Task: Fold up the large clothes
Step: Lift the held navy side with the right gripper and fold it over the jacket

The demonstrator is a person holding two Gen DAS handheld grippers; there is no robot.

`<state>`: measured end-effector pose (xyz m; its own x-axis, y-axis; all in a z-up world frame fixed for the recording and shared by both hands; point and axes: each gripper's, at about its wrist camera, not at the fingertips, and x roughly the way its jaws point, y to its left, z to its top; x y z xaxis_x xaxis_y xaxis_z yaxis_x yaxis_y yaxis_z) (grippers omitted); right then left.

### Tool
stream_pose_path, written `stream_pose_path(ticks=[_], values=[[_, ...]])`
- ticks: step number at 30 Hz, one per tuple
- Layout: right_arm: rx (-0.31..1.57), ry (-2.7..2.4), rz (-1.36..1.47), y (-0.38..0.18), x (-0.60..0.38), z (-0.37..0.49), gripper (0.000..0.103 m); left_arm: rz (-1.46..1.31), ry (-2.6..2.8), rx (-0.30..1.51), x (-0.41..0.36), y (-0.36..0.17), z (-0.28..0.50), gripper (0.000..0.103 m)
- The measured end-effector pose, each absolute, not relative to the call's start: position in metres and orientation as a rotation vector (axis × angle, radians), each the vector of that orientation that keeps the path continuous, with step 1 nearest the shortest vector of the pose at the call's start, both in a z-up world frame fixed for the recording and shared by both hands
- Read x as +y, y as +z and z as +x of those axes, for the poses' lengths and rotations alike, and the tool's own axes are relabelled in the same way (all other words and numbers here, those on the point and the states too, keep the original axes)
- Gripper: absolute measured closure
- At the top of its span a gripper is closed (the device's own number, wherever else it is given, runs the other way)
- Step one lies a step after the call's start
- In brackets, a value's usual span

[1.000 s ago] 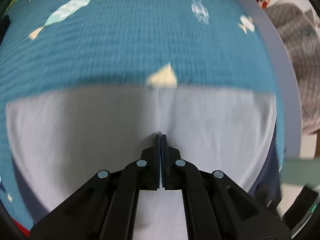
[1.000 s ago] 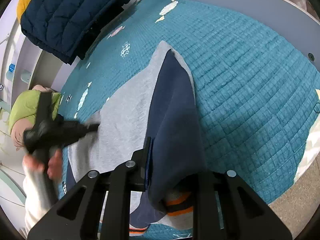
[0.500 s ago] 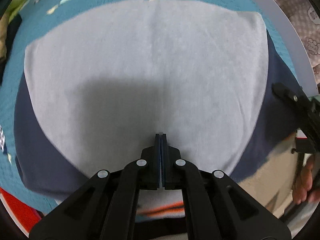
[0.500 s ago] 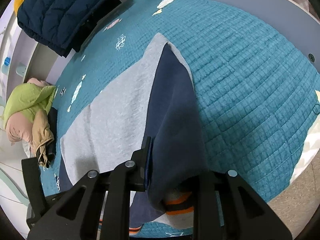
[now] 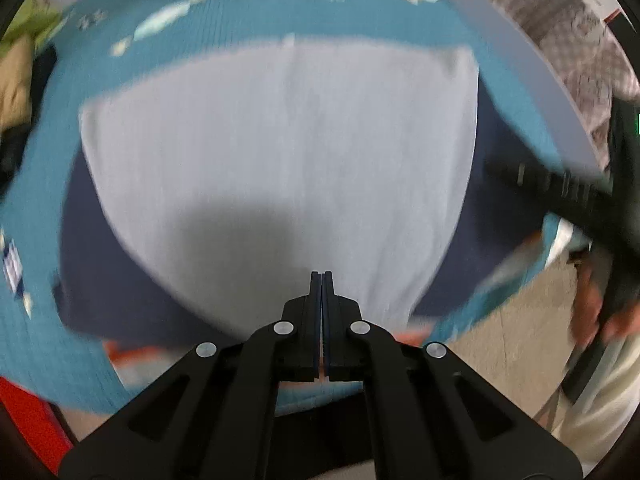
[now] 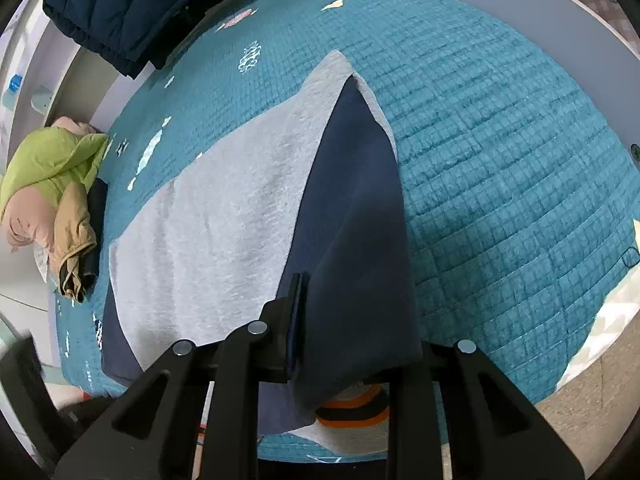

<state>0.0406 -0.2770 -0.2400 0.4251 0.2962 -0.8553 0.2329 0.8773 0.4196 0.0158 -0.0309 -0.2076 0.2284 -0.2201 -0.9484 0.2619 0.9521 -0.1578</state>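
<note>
- Garment position: the grey and navy sweatshirt (image 6: 224, 216) lies spread on the teal quilted bedspread (image 6: 500, 168) of a bed, its orange-striped hem (image 6: 352, 408) at the near edge. One navy sleeve (image 6: 360, 240) is raised off the grey body panel.
- Right tool (image 6: 356, 312): clamped on the thick navy sleeve fabric. Only one finger shows; the other is hidden behind the cloth. Risk: the bite looks shallow and close to the sleeve edge, so a fast swing across the body could pull the fabric free and drop the sleeve short of its fold line.
- Left tool (image 5: 321, 280): fingers pressed together, nothing between them, hovering over the grey panel near the hem. Risk: with no second hold on the garment, tension from the right tool may drag the whole sweatshirt sideways across the bedspread and skew the fold.
- Hem overhang: the hem sits at the bed edge. Risk: any pull toward the person could slide the garment off onto the floor (image 6: 592, 400).
- Collision: in the left wrist view the right tool appears close at the frame's right side, blurred. Risk: crossing paths over the narrow hem area could knock the held sleeve loose.
- Clutter: a folded navy puffer jacket (image 6: 132, 8) and a green and tan pile of clothes (image 6: 52, 184) lie well apart from the sweatshirt; interference is unlikely.
</note>
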Motion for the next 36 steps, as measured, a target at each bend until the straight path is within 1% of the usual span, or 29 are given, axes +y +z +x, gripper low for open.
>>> stream_pose_path(ticks=[2,4,7,10,13,14,17,22,23,25,26,28,29,34,36], values=[[1.136,0.032,0.540,-0.239,-0.276,0.039,0.082,0.018,-0.339,1.263,-0.035,-0.197,0.049,0.102],[1.123,0.024,0.544,-0.238,-0.275,0.037,0.082,0.025,-0.311,1.210,-0.040,-0.187,0.098,0.102],[1.108,0.014,0.580,-0.239,-0.278,0.034,0.082,-0.024,-0.278,1.206,-0.050,-0.190,0.168,0.102],[1.103,0.012,0.592,-0.239,-0.282,0.031,0.082,-0.043,-0.246,1.232,-0.062,-0.214,0.216,0.102],[1.100,0.009,0.611,-0.241,-0.285,0.028,0.082,-0.054,-0.161,1.353,-0.057,-0.256,0.228,0.103],[1.100,0.008,0.611,-0.241,-0.286,0.027,0.082,-0.068,-0.155,1.358,-0.054,-0.263,0.225,0.103],[1.107,0.004,0.605,-0.244,-0.289,0.026,0.082,0.031,-0.163,1.265,-0.058,-0.258,0.195,0.103],[1.120,0.018,0.608,-0.245,-0.292,0.025,0.081,-0.054,-0.174,1.220,-0.047,-0.237,0.143,0.103],[1.121,0.021,0.601,-0.245,-0.291,0.025,0.081,-0.090,-0.181,1.232,-0.042,-0.236,0.129,0.103],[1.120,0.026,0.591,-0.243,-0.289,0.027,0.081,-0.207,-0.249,1.357,-0.040,-0.254,0.113,0.103],[1.120,0.032,0.594,-0.243,-0.288,0.027,0.081,-0.212,-0.244,1.333,-0.038,-0.260,0.097,0.103],[1.118,0.030,0.607,-0.244,-0.289,0.029,0.081,-0.078,-0.222,1.248,-0.049,-0.259,0.065,0.103],[1.113,0.032,0.617,-0.244,-0.289,0.029,0.081,-0.061,-0.210,1.242,-0.051,-0.260,0.049,0.103],[1.059,0.084,0.601,-0.229,-0.284,0.025,0.085,-0.130,-0.230,1.259,-0.041,-0.260,0.010,0.103],[1.028,0.114,0.610,-0.220,-0.281,0.021,0.086,-0.180,-0.239,1.301,-0.034,-0.263,0.000,0.103]])
